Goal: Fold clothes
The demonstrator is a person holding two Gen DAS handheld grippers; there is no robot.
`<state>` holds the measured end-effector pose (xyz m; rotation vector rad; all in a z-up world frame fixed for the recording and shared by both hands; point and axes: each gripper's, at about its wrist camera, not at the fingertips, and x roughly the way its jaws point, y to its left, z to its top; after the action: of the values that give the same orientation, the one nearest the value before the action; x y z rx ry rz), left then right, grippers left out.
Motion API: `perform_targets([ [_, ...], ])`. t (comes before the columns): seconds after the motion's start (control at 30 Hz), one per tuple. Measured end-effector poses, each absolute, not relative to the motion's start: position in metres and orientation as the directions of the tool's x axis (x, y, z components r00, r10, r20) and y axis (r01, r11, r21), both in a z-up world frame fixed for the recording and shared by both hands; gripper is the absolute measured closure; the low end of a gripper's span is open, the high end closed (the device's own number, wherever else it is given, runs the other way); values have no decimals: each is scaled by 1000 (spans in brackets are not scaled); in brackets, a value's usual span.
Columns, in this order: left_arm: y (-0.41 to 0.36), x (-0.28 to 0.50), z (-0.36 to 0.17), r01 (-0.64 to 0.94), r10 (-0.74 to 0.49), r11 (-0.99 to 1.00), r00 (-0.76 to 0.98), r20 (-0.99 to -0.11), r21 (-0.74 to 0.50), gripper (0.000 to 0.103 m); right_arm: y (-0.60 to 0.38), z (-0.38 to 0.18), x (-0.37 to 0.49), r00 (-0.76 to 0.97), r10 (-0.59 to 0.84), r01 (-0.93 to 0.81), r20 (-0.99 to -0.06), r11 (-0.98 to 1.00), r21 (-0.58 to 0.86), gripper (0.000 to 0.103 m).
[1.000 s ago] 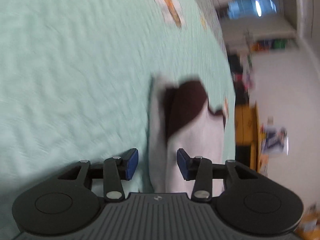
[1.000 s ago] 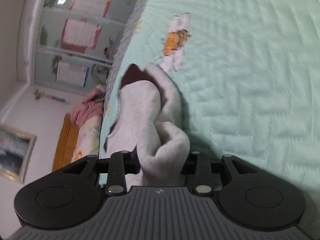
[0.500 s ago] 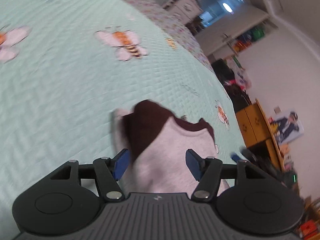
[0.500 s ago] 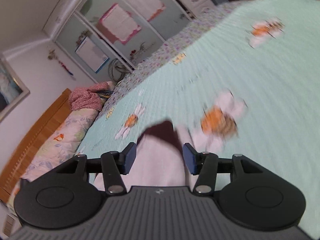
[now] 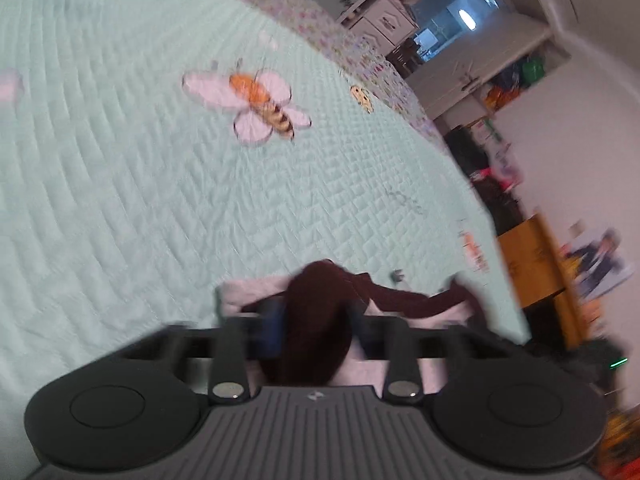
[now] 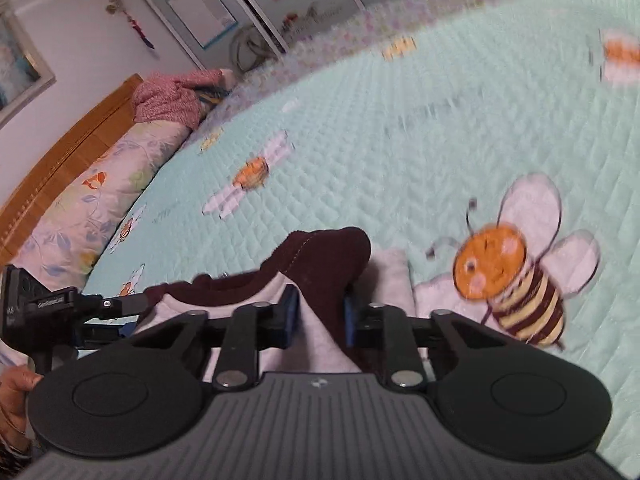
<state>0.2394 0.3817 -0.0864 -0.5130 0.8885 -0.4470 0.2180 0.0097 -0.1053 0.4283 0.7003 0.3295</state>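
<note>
The left gripper (image 5: 316, 330) has a dark brown fold of the garment (image 5: 316, 320) between its blue pads, and its jaws are closing on it. The pads look like they press the cloth from both sides. The right gripper (image 6: 320, 316) also has a bunch of the garment (image 6: 328, 264) between its pads, and its jaws are closing on it too.

The garment is soft and pale grey, with a dark brown band along its edge. The brown band runs from one gripper across to the other, a little wavy and rumpled. The picture from the left side is blurry here.

Under and past the garment lies the green quilt (image 6: 440, 128) of a bed. Just to the right of the garment is a big stitched bee (image 6: 516, 276). Farther off past the garment, at the bed's far end, sits a flowered pillow (image 6: 88, 208) with a pink knitted thing (image 6: 172, 96) on it.
</note>
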Motion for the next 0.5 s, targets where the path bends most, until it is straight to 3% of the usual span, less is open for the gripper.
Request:
perform_targets([
  [0.1,375,234,-73,180,-491,855,583,-647,-487,77,24,-73,203,779,379,-240,-500,916,320,84],
  [0.17,370,243,-87,170,-459,880,539,-706,-443,74,25,-81,216,762,351,-221,-544,931,291,83],
  [0.23,372,247,-99,137,-458,877,525,-717,-460,66,17,-112,237,693,336,-137,-638,930,341,72],
  [0.27,374,246,-99,133,-456,877,537,-710,-462,64,12,-124,238,684,349,-103,-641,916,388,66],
  [0.37,381,239,-88,114,-435,880,582,-687,-461,55,-12,-124,223,736,374,-36,-564,854,520,52],
  [0.5,391,218,-59,42,-367,885,674,-641,-464,54,-34,-101,195,812,361,12,-459,775,632,50],
])
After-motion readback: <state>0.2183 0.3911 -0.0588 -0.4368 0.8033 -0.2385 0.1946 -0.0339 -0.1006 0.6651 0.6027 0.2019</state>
